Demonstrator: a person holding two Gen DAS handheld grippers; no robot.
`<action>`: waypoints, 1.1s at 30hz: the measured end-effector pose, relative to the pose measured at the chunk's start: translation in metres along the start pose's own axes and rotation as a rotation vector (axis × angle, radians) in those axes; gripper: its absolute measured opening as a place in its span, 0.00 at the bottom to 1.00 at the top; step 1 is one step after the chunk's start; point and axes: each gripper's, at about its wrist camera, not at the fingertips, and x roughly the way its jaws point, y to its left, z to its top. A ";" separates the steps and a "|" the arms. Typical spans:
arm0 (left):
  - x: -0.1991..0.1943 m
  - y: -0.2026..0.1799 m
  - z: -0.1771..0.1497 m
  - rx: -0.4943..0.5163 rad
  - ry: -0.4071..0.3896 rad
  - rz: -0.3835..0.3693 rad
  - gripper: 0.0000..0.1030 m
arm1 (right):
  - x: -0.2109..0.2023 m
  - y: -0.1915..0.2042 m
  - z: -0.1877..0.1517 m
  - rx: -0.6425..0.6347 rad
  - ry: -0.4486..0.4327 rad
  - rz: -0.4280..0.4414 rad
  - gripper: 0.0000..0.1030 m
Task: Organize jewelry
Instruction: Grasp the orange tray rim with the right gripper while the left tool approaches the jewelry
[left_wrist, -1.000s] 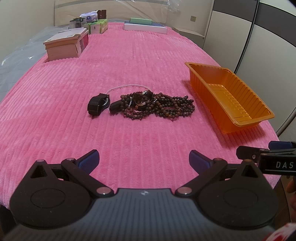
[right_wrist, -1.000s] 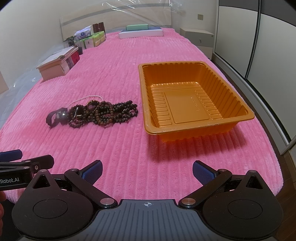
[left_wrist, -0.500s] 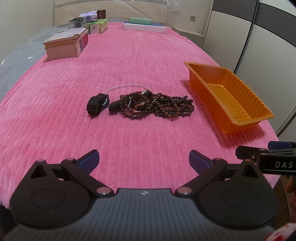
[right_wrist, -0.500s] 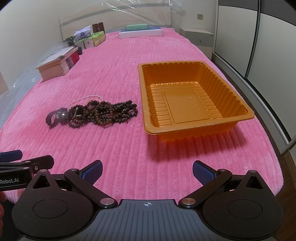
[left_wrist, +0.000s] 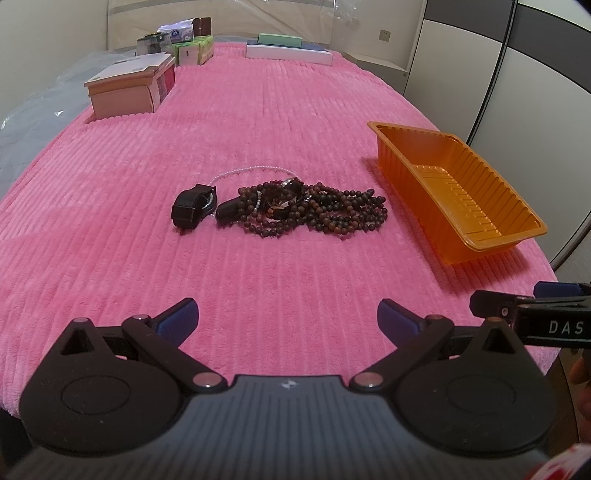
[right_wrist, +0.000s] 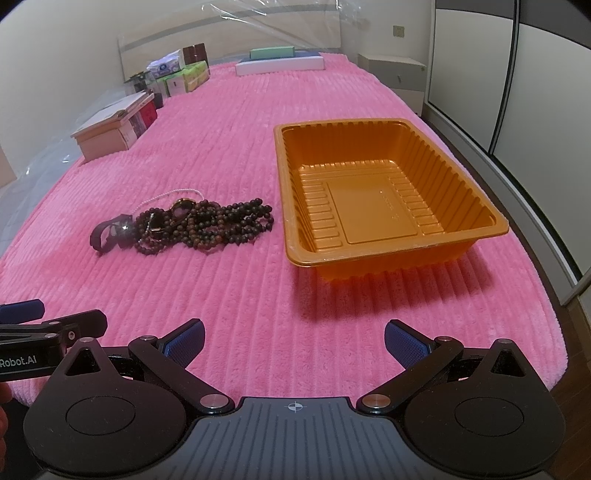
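A tangled heap of dark brown bead strands lies on the pink ribbed blanket, with a thin pearl chain behind it and a black watch at its left end. To the right stands an orange plastic tray, nothing in it. My left gripper hovers open near the blanket's front edge, well short of the heap. My right gripper is also open, low in front of the tray. Each gripper shows at the edge of the other's view.
A pink box sits at the far left of the blanket, with cartons and flat boxes at the far end. Wardrobe doors run along the right. The blanket's edge drops off just right of the tray.
The left wrist view has crept slightly forward and left, so the heap sits a touch lower in frame. Both grippers stay open and nothing on the blanket has moved.
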 end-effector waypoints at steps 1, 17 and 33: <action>0.000 0.000 0.000 -0.001 0.000 -0.001 0.99 | 0.000 -0.001 0.000 0.002 0.001 0.000 1.00; 0.020 0.016 0.036 -0.110 -0.017 -0.098 0.99 | -0.013 -0.091 0.049 0.114 -0.237 -0.048 0.96; 0.060 -0.002 0.052 -0.079 0.011 -0.122 0.99 | 0.075 -0.208 0.074 0.151 -0.119 -0.002 0.29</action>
